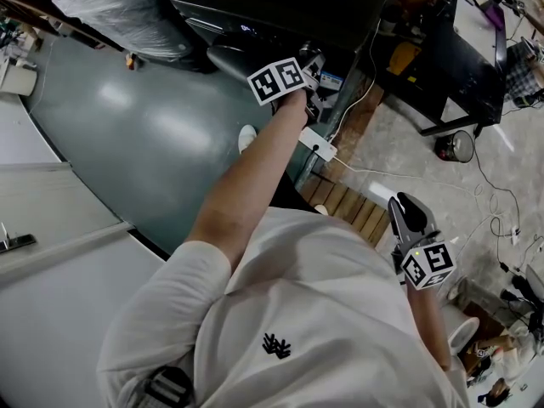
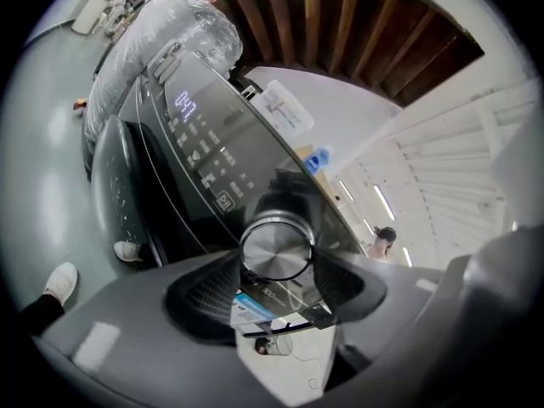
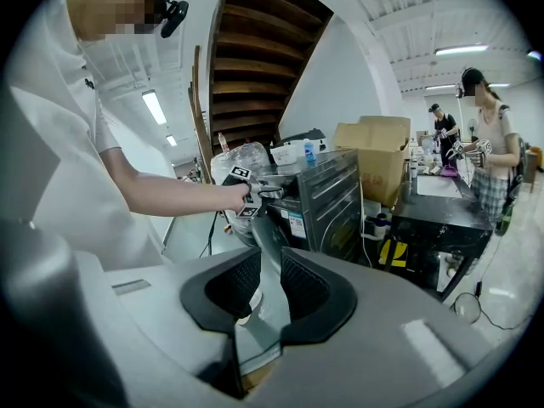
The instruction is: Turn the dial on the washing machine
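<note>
Close by the person's side, the right gripper [image 3: 269,270] hangs empty, jaws slightly apart. Farther out, the left gripper [image 2: 277,269] clamps the dial [image 2: 276,245] on the washing machine [image 2: 200,147]. Only the pad tips bite, so I reckon a twist could slip off the smooth metal.

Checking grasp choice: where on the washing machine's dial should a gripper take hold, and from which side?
By its round rim, a pad on each opposite side of the dial, coming straight at its flat face from the front of the control panel. It stands out as a short cylinder; the left gripper holds it so.
</note>
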`<action>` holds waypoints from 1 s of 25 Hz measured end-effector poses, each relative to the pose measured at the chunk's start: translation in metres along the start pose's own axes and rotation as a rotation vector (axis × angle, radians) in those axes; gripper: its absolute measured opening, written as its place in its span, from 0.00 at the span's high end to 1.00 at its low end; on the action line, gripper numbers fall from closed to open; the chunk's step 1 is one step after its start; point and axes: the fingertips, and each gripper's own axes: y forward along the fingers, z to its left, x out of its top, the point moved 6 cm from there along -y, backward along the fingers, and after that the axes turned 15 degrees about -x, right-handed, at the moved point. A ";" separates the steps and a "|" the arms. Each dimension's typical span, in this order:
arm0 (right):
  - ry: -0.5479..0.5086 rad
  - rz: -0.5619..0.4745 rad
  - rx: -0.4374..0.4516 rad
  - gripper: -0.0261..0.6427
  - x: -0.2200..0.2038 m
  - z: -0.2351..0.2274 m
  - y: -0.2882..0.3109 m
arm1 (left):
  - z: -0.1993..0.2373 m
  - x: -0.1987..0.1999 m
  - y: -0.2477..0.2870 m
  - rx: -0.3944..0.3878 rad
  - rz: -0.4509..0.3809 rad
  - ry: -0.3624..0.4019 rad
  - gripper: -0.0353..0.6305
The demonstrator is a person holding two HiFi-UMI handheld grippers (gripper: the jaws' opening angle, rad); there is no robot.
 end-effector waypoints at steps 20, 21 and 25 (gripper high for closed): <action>0.003 0.003 0.006 0.86 -0.002 0.000 0.001 | 0.013 -0.011 -0.001 -0.201 -0.217 -0.553 0.42; 0.003 0.005 0.005 0.86 -0.003 0.000 0.001 | 0.014 -0.010 0.000 -0.193 -0.209 -0.544 0.42; 0.001 0.007 0.005 0.86 -0.002 0.002 0.001 | 0.013 -0.007 -0.001 -0.185 -0.191 -0.496 0.46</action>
